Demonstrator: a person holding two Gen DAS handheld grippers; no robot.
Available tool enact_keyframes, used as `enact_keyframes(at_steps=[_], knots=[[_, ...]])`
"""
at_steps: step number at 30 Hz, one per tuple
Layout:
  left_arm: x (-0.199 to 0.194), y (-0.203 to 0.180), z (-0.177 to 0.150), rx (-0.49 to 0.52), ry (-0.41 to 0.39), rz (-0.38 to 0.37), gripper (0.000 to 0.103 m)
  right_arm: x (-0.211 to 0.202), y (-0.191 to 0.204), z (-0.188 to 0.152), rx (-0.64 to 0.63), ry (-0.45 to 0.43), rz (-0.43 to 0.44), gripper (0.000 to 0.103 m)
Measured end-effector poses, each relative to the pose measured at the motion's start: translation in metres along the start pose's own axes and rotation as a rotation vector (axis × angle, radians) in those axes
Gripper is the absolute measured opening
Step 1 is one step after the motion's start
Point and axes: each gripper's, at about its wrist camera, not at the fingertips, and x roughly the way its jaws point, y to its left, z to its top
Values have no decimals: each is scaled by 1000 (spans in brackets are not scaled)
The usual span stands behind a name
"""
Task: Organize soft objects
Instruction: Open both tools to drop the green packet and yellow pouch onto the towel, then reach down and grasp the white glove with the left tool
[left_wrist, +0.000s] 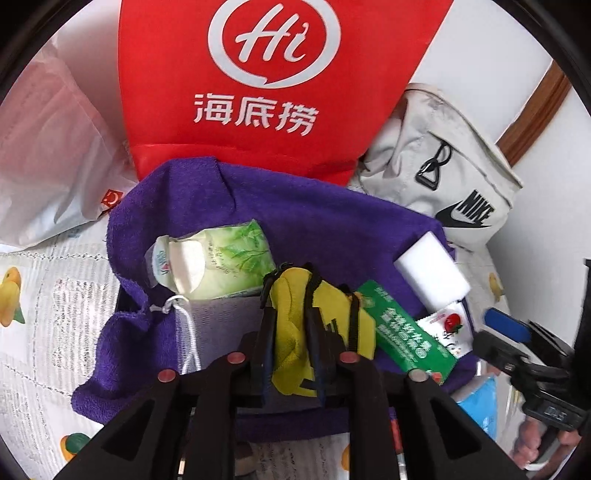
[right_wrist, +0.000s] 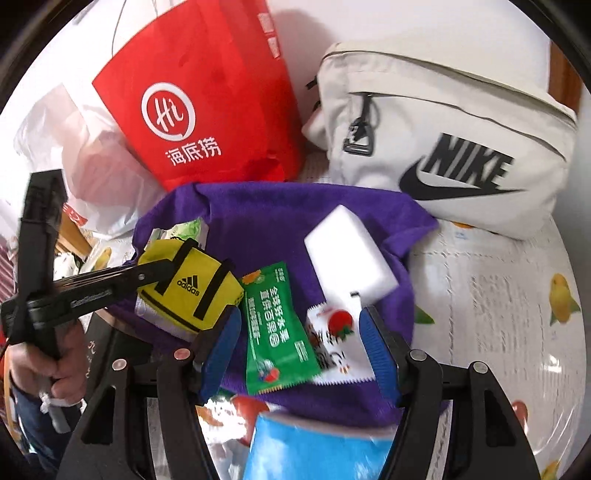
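Observation:
A small yellow Adidas bag (left_wrist: 295, 321) hangs over the purple towel (left_wrist: 332, 206), with my left gripper (left_wrist: 291, 295) shut on its end. The right wrist view shows the same yellow bag (right_wrist: 192, 291) pinched at its left end by the left gripper (right_wrist: 162, 271). My right gripper (right_wrist: 298, 317) stands open above a green snack packet (right_wrist: 277, 332) and a strawberry-print packet (right_wrist: 336, 332); nothing touches its blue pads (right_wrist: 221, 347). A white sponge block (right_wrist: 351, 254) lies just beyond on the towel (right_wrist: 277, 210). A green tissue pack (left_wrist: 221, 258) lies at the towel's left.
A red "Hi" shopping bag (left_wrist: 277, 92) and a white Nike bag (right_wrist: 443, 147) stand behind the towel, with a white plastic bag (left_wrist: 48, 166) to the left. A grey mesh drawstring pouch (left_wrist: 221, 325) lies under the yellow bag. A blue packet (right_wrist: 314, 443) lies nearest.

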Motion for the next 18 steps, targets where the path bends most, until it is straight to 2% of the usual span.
enact_keyframes(at_steps=[1, 3, 5, 6, 10, 18], knots=[[1, 1, -1, 1, 9, 7, 19, -4, -1, -2, 6, -7, 0, 66], [1, 2, -2, -7, 16, 12, 27, -8, 0, -7, 11, -17, 3, 66], [-3, 4, -4, -10, 14, 33, 48, -14, -1, -11, 14, -23, 4, 66], [-7, 4, -5, -4, 6, 51, 50, -17, 0, -13, 13, -24, 4, 66], [-27, 3, -10, 5, -27, 89, 52, -32, 5, -23, 2, -33, 0, 66], [-87, -20, -44, 74, -157, 33, 53, -69, 19, -55, -28, -59, 25, 66]])
